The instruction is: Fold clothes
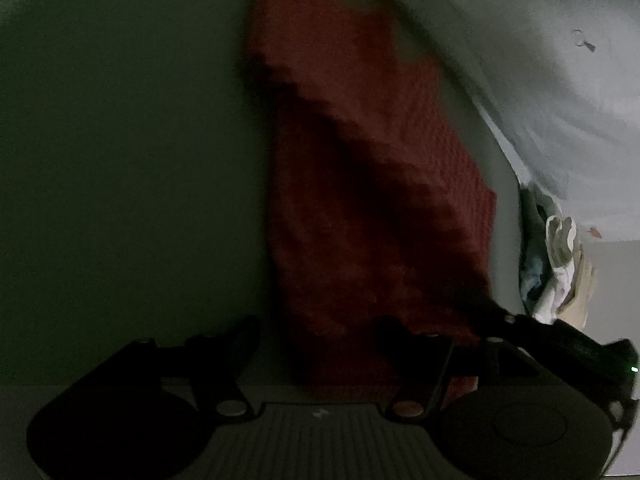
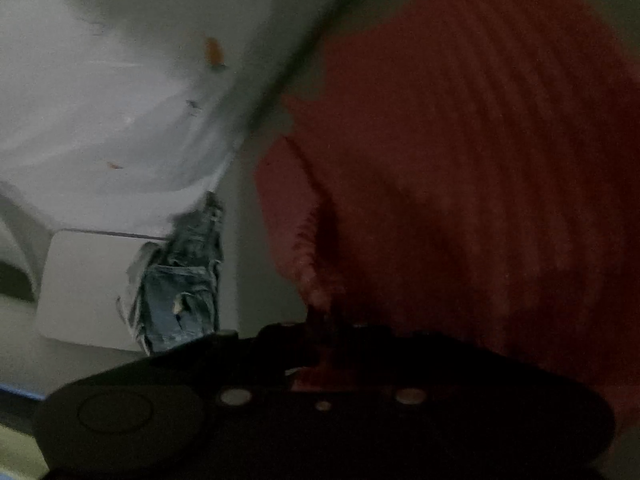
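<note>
I've got the red knitted garment [image 1: 360, 184] hanging lengthwise, I judge to straighten it for a fold. My left claw [image 1: 316, 340] stands wide, the cloth's lower edge between its fingers. My right claw [image 2: 320, 340] looks pinched on the fringed edge, pale surface [image 1: 120, 160] behind.

pale table [image 1: 120, 160], red knitted garment [image 1: 360, 160] on it, jeans [image 2: 180, 292]
</note>
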Demonstrator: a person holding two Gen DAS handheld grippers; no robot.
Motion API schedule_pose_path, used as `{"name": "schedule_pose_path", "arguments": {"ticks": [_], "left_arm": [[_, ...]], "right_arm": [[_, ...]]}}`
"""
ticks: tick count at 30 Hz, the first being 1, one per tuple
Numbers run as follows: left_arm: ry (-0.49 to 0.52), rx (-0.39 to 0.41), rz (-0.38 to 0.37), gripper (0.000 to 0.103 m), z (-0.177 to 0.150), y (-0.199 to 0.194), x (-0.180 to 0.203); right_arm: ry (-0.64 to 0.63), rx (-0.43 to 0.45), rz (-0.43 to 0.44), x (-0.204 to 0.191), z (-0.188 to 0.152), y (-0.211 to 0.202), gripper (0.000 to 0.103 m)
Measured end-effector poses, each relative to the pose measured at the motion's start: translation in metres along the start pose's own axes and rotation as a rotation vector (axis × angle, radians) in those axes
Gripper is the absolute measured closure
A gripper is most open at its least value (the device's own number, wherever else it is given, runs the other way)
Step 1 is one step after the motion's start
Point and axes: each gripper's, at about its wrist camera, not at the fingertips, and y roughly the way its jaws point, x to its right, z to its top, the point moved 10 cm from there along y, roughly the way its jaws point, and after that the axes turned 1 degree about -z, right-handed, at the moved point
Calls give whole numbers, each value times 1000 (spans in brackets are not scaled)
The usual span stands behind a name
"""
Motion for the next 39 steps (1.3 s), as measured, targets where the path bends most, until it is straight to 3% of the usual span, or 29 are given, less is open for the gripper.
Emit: {"name": "schedule_pose_path", "arguments": {"ticks": [5,12,19,25,31,39], "left_arm": [[76,29,-5,36,6,4,31],[226,-45,-18,36,-5,30,75],[410,-165,110,36,-34,63,91],[431,-189,122,35,-38,64,86],[379,-143,150,35,-27,51,74],[255,-59,80,34,16,36,75]], "right_arm": [[-39,99,15,8,14,-47,101],[-12,188,-16,42,17,-104,101],[62,185,-92,86,5,-117,101],[-87,34,-354,120,-18,-92,101],[-99,49,-319,112,-6,-93,94],[-13,139,-121,93,49,-102,82]]}}
